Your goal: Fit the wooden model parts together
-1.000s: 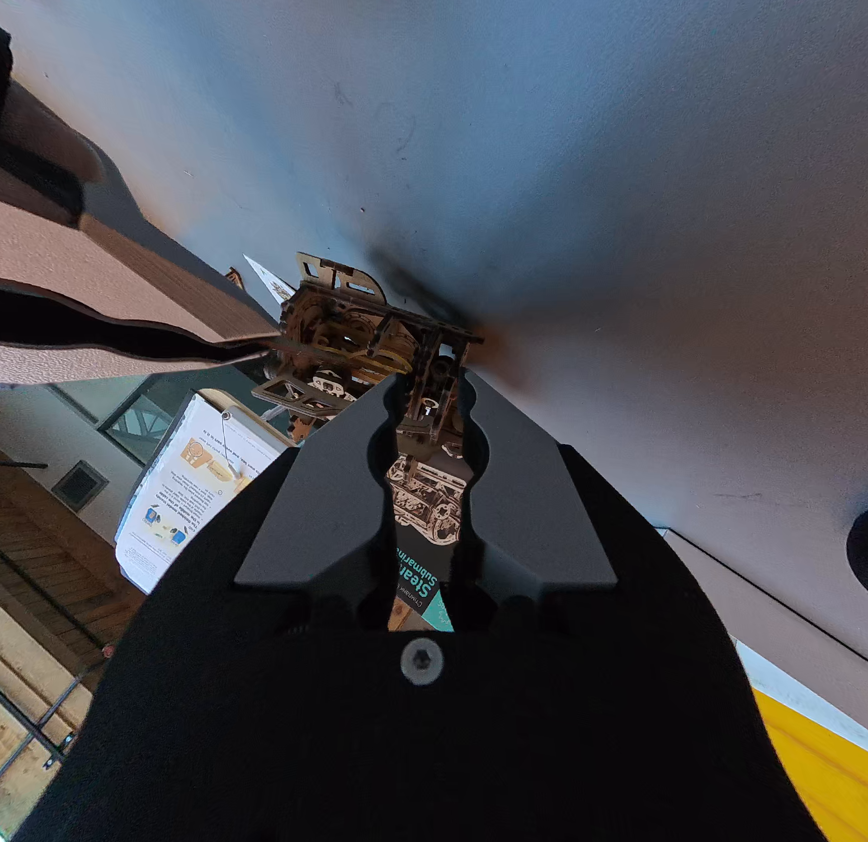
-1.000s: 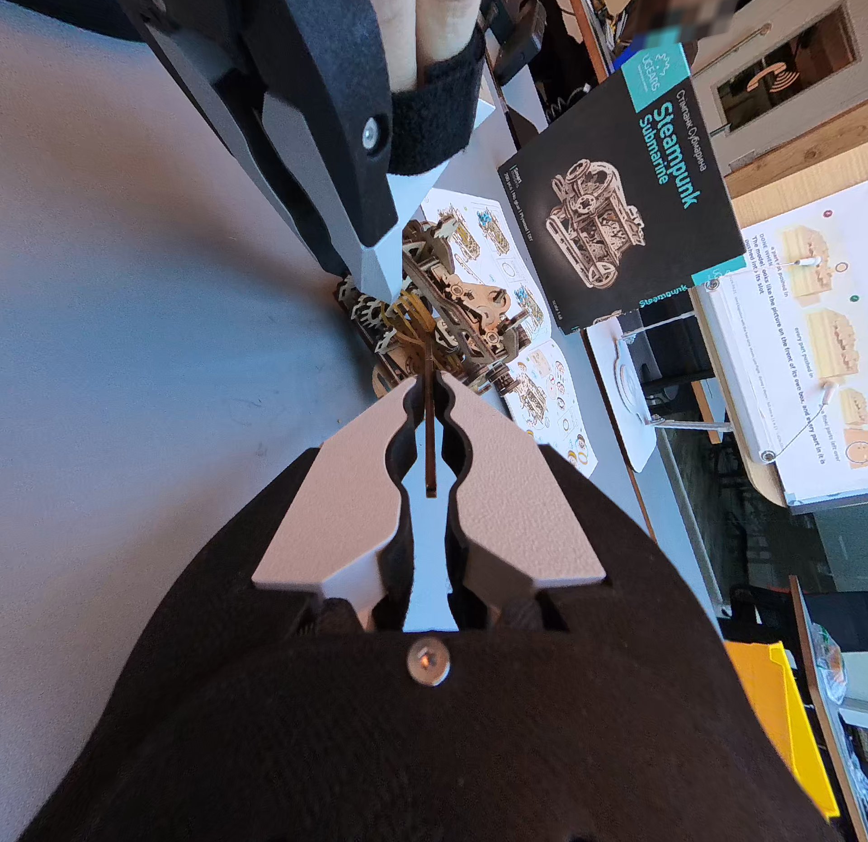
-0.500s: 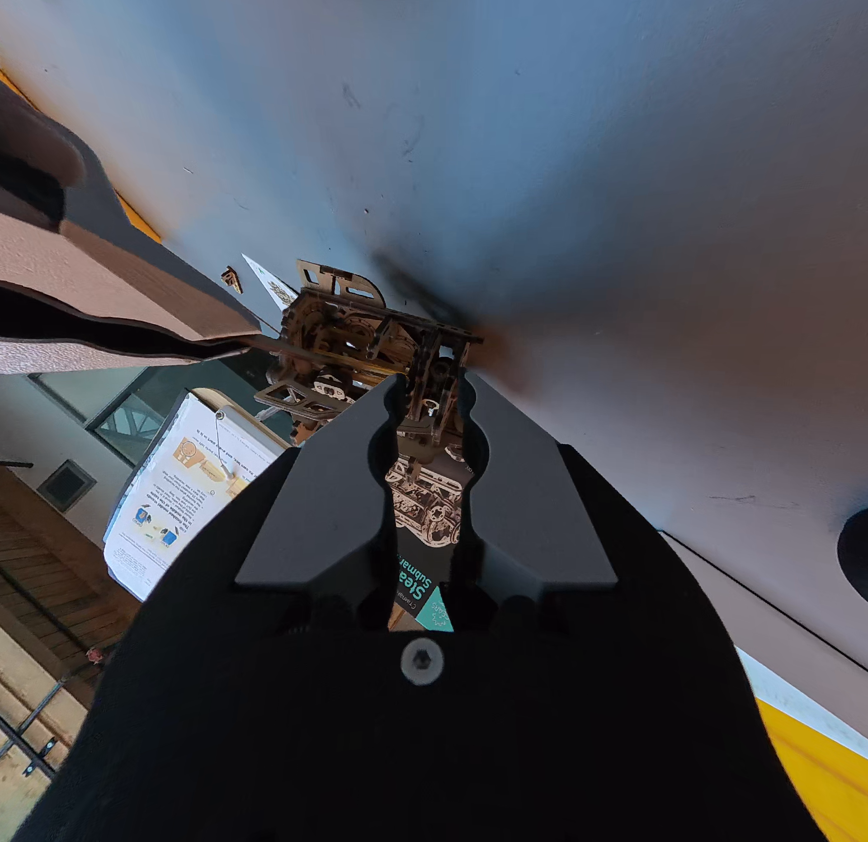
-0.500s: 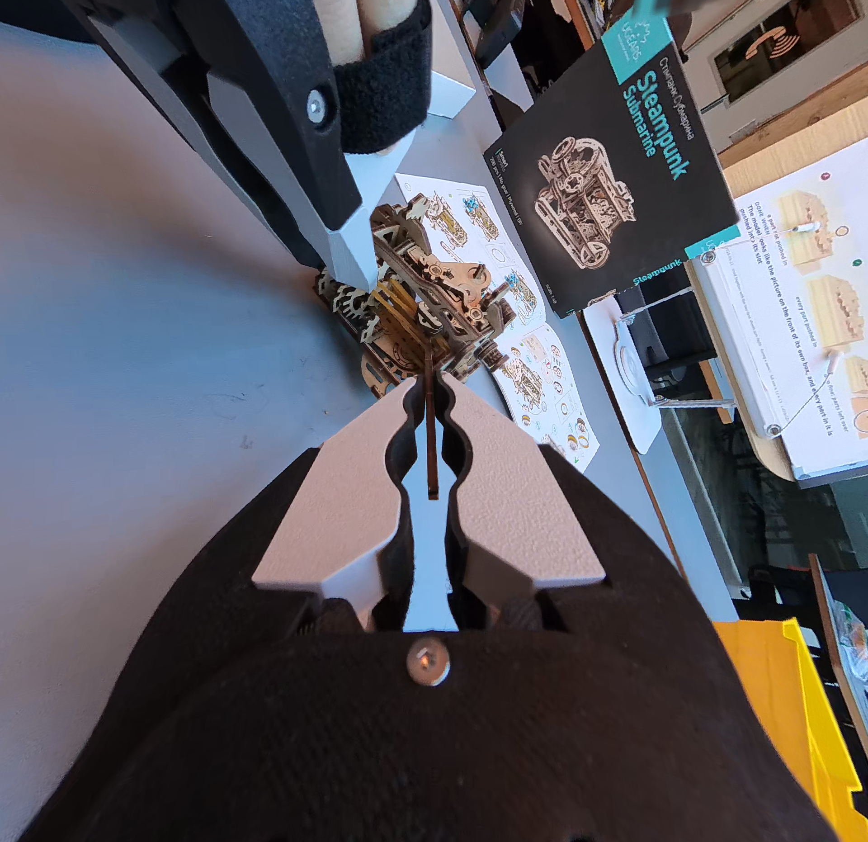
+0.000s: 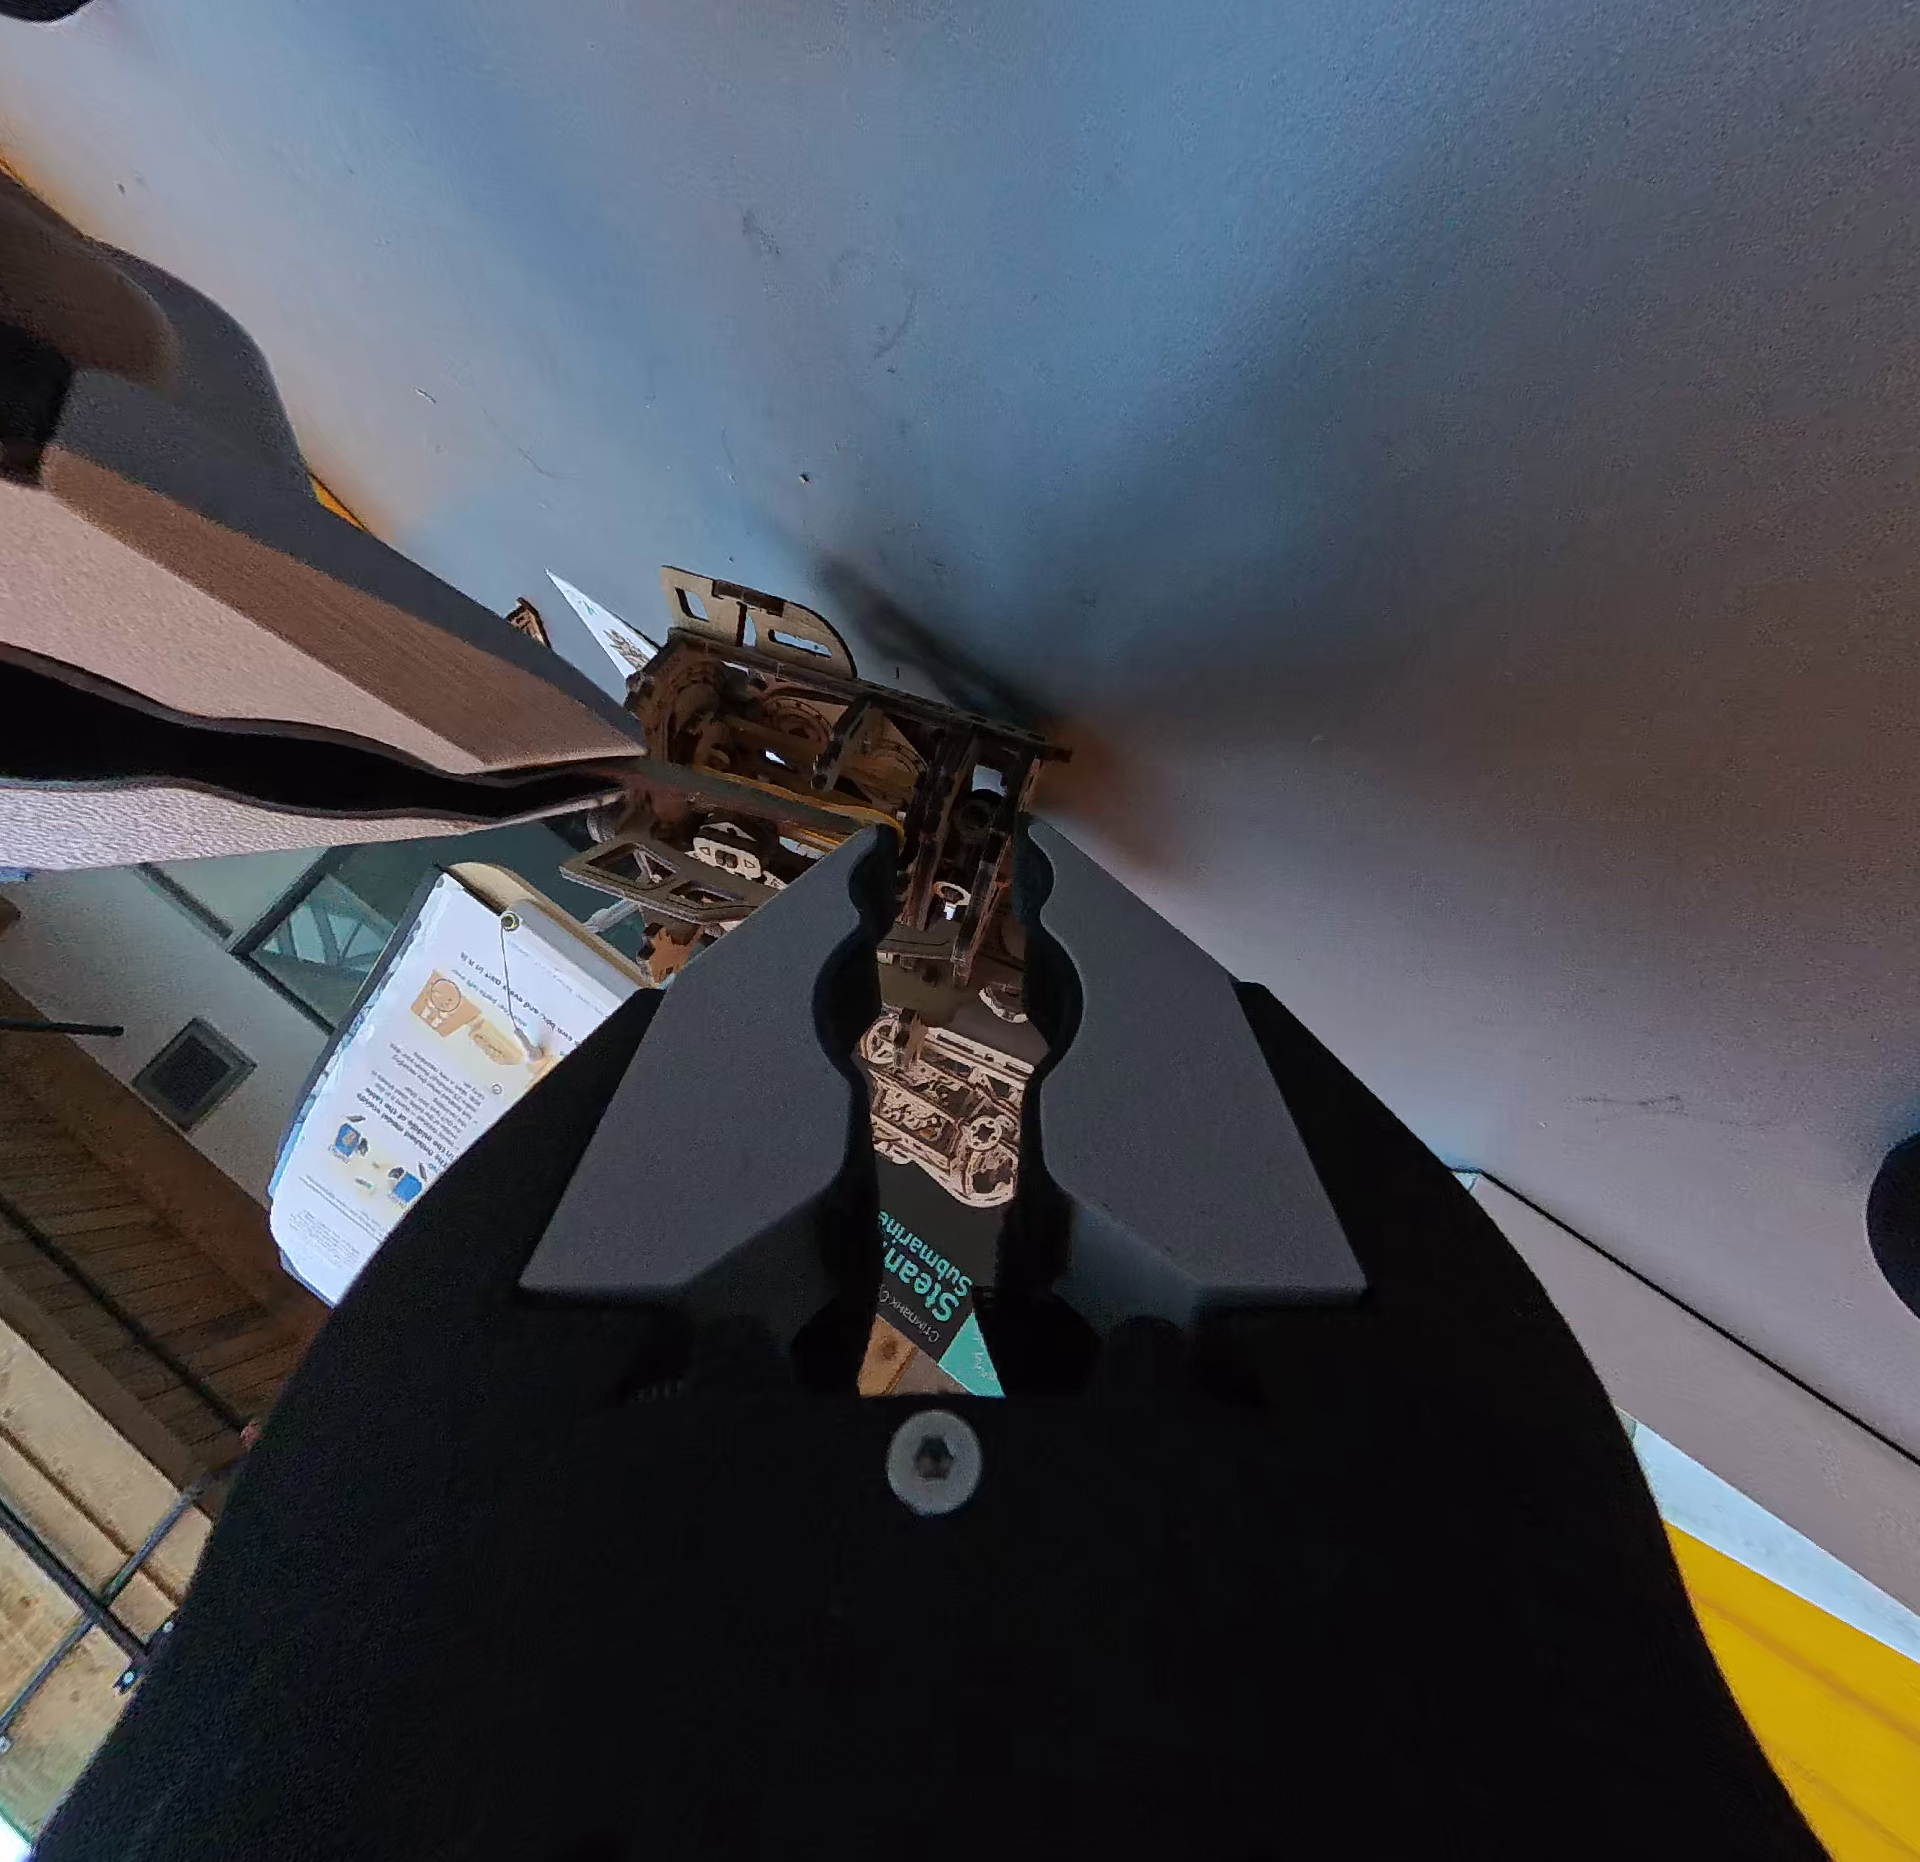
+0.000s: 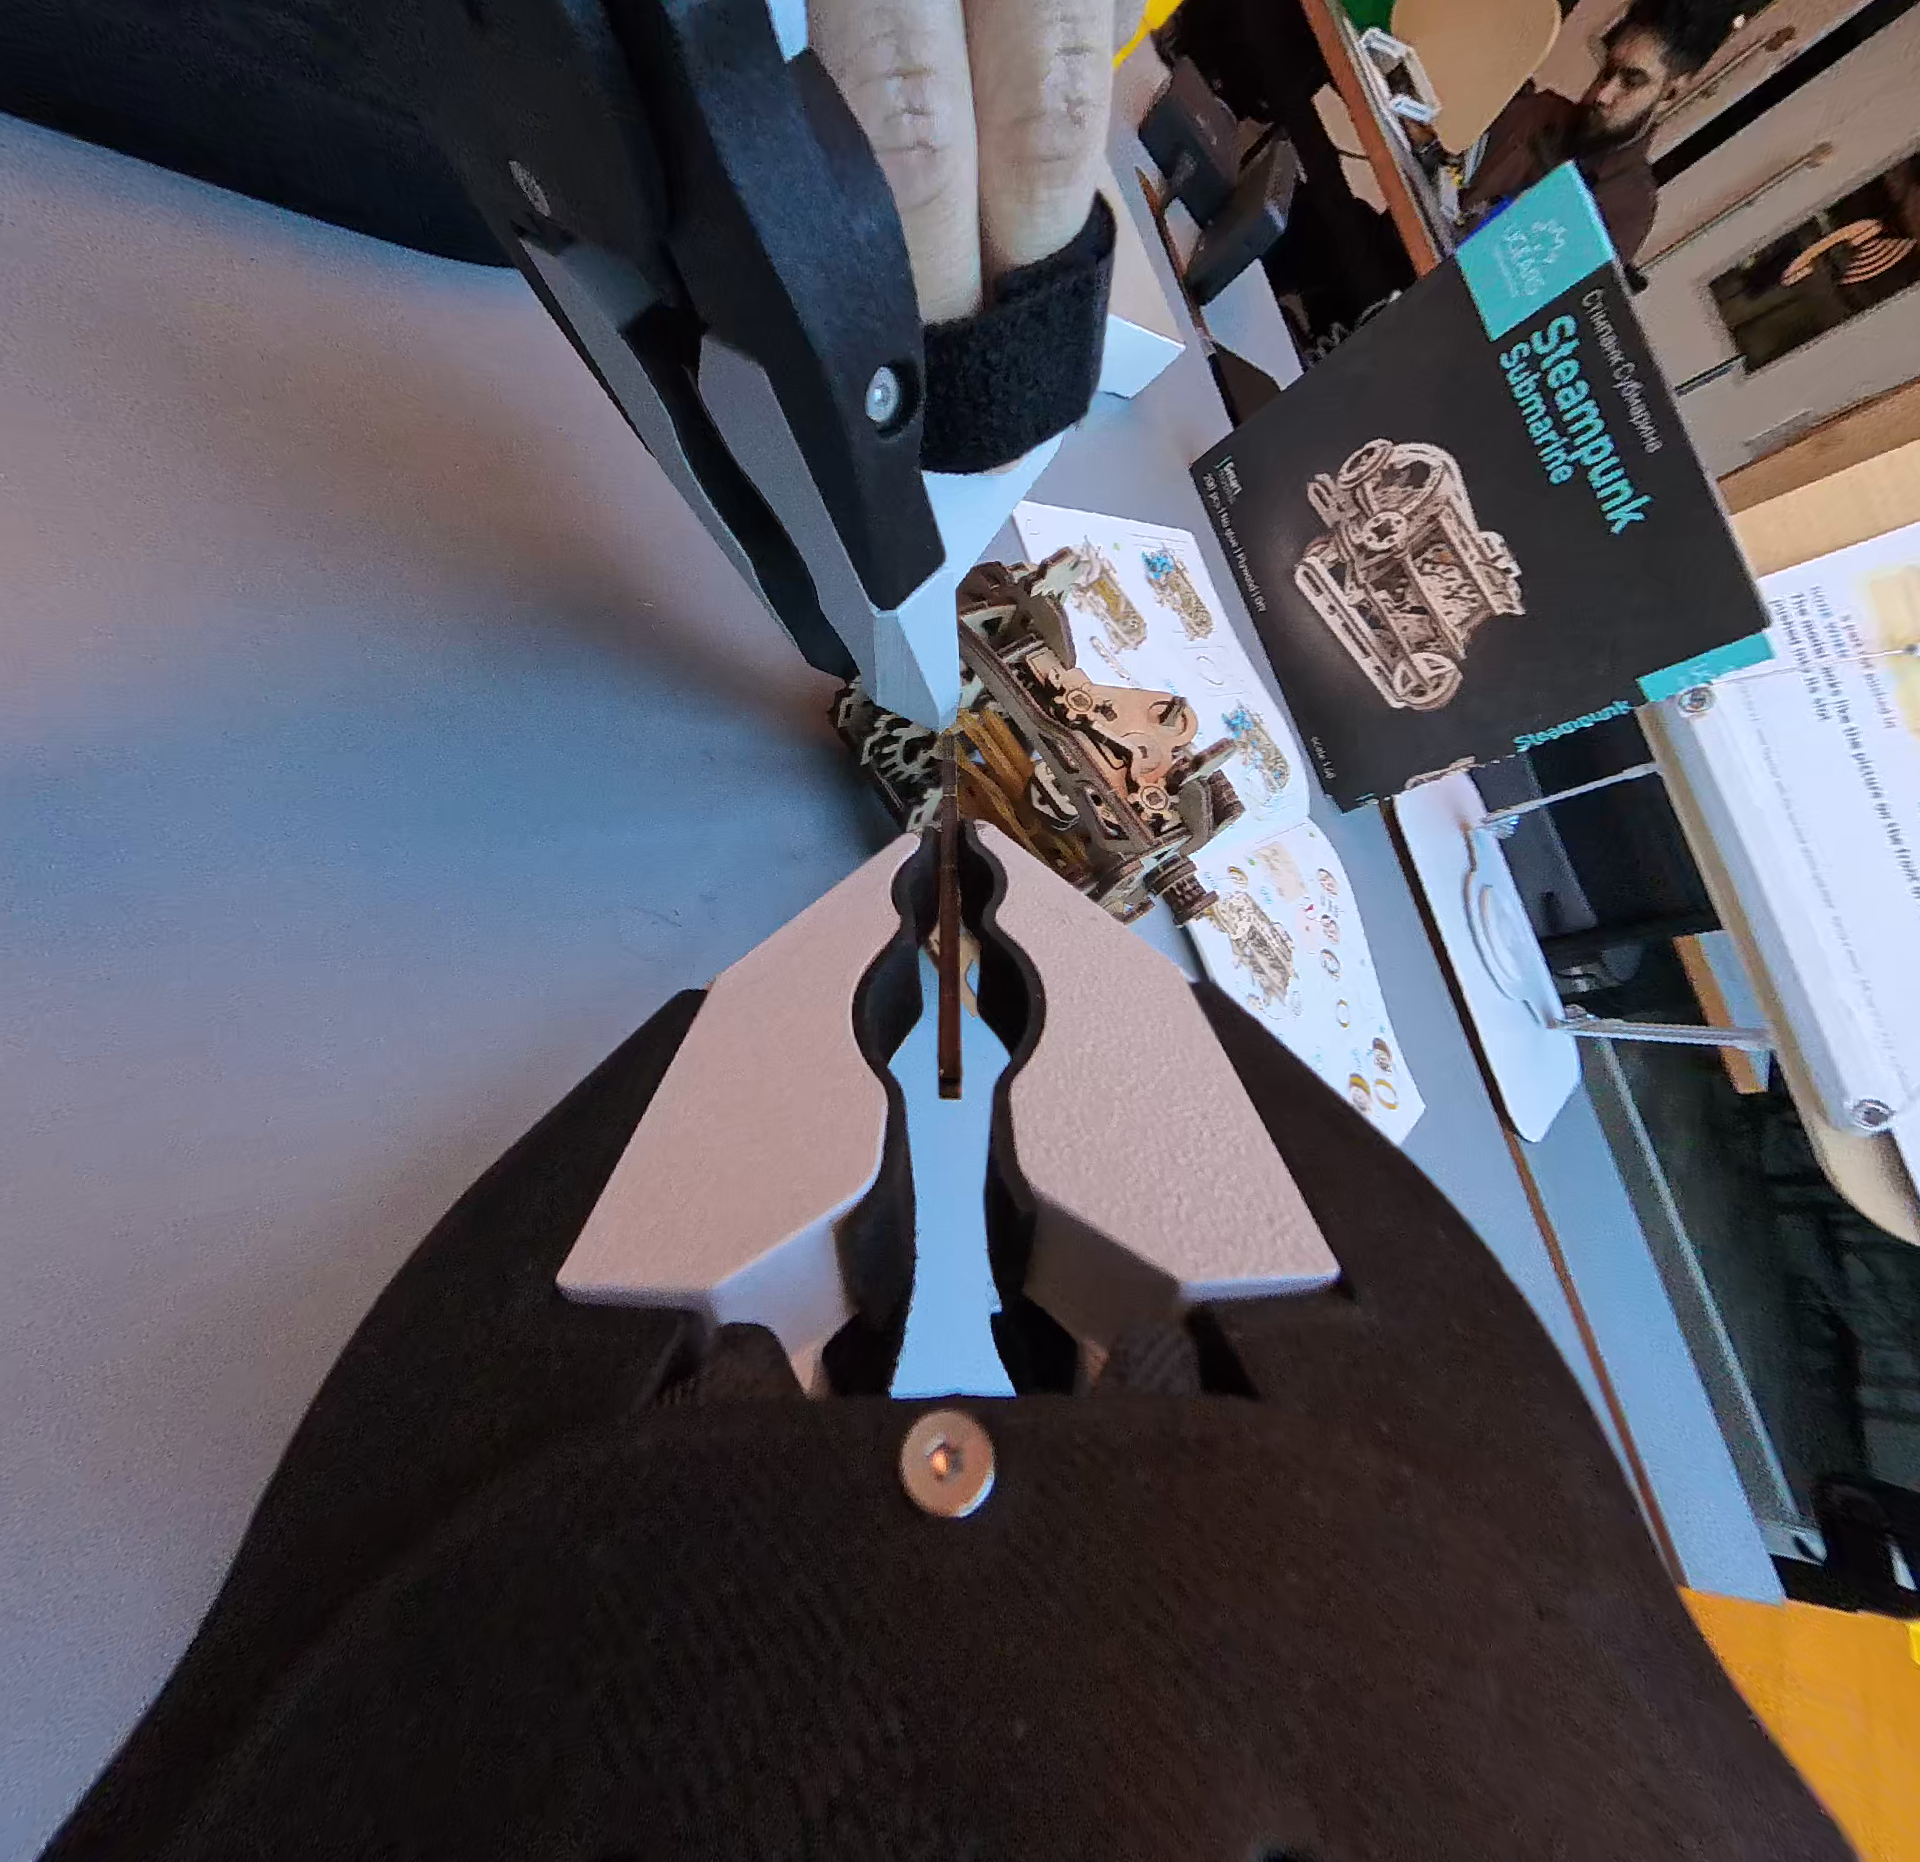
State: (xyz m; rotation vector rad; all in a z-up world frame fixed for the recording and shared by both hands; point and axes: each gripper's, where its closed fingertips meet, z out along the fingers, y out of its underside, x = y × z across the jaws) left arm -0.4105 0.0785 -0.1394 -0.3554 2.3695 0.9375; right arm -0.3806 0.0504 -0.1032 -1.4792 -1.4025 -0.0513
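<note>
1. The model (image 6: pixel 1081 742), a partly built wooden assembly of gears and frames, sits on the grey table (image 6: pixel 312 773), partly over an open instruction booklet (image 6: pixel 1278 877).
2. The right gripper (image 6: pixel 948 856) is clamped on a thin flat wooden part (image 6: pixel 948 960), held edge-on between its fingers; the part's far end reaches the model's near edge.
3. The left gripper (image 5: pixel 951 846) has its fingers closed around a vertical frame piece at the model's end; in the right wrist view its tips (image 6: pixel 914 680) press against the model's top, right where the part meets it.
4. A hand (image 6: pixel 966 119) shows behind the left gripper.
5. A black box (image 6: pixel 1475 524) stands propped beyond the booklet, with a white sheet (image 6: pixel 1829 825) on a stand beside it.
6. A yellow bin (image 5: pixel 1829 1708) sits at the table's edge.
</note>
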